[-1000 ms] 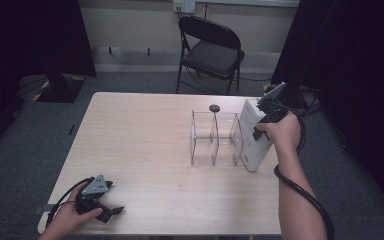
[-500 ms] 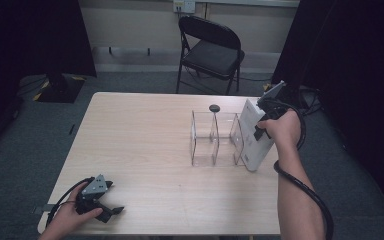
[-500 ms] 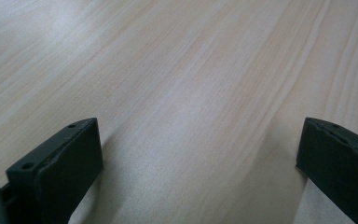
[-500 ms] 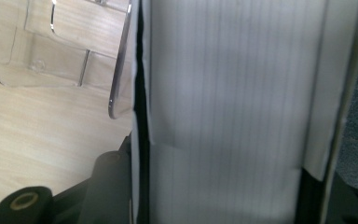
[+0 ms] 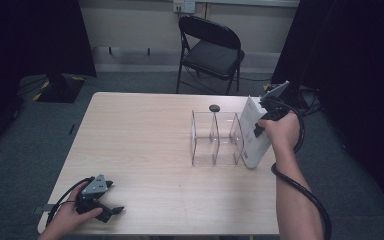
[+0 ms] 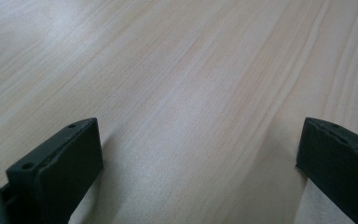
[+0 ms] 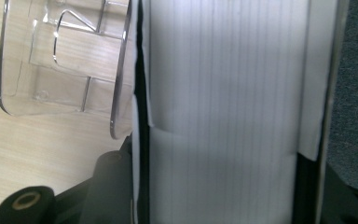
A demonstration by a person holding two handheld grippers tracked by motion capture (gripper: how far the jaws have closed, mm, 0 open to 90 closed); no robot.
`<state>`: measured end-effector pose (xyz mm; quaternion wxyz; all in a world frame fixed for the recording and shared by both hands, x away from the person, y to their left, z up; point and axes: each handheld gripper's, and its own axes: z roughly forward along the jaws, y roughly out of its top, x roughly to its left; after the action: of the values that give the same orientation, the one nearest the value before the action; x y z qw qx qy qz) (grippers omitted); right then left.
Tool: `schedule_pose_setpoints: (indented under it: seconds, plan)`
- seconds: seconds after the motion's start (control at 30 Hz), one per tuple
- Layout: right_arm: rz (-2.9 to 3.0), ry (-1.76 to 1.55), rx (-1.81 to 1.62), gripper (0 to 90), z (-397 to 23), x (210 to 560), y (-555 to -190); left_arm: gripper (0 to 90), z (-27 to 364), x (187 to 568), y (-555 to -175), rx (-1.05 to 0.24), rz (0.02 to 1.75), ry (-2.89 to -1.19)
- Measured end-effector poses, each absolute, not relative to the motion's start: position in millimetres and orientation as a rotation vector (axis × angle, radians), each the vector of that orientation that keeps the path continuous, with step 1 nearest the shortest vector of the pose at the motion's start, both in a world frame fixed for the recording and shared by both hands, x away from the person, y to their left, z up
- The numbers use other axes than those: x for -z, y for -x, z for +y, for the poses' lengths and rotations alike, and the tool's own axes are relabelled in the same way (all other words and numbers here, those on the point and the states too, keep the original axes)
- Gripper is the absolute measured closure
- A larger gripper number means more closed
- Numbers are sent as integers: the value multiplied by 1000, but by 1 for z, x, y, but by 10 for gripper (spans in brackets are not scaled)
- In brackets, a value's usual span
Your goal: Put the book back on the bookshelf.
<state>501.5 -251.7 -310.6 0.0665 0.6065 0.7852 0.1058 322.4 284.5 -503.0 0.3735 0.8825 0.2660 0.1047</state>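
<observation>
While the right tongs (image 5: 261, 125) clamp the white box (image 5: 254, 132) at its upper end, that box stands tilted on the counter (image 5: 145, 145), its foot just beside the right wall of the clear divider rack (image 5: 215, 137) and its top leaning away from the rack toward the counter's right edge. The jaws have just been closing, and the right gripper view has the box (image 7: 223, 112) squarely between them, a black jaw pressed along each of its flat sides, so I read this as a firm grip, not a loose bracket. Its long axis runs from the foot by the rack up and outward to the right hand (image 5: 280, 131), steep but not upright. The rack's open slots lie directly to the box's left, touching or nearly touching its lower edge; I cannot tell which. A small dark round thing (image 5: 214, 107) sits behind the rack, apart from it.

My judgement is that the coming move turns on this: the rack's nearest slot lies to the left of the held box, so it would have to be lifted, brought upright and carried left over the rack's wall.

Far from the rack, at the counter's near left corner, the left tongs (image 5: 111, 210) rest released, jaws spread wide over bare wood (image 6: 191, 93) with nothing between them. The right hand is far the nearer one
</observation>
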Motion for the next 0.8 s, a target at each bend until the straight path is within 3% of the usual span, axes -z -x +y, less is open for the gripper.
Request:
schedule_pose_setpoints:
  seconds: [0.8]
  plan:
    - [2306,-1803,-286,514,-234,312,-513,0,285,503,-323,-266,677,-2268]
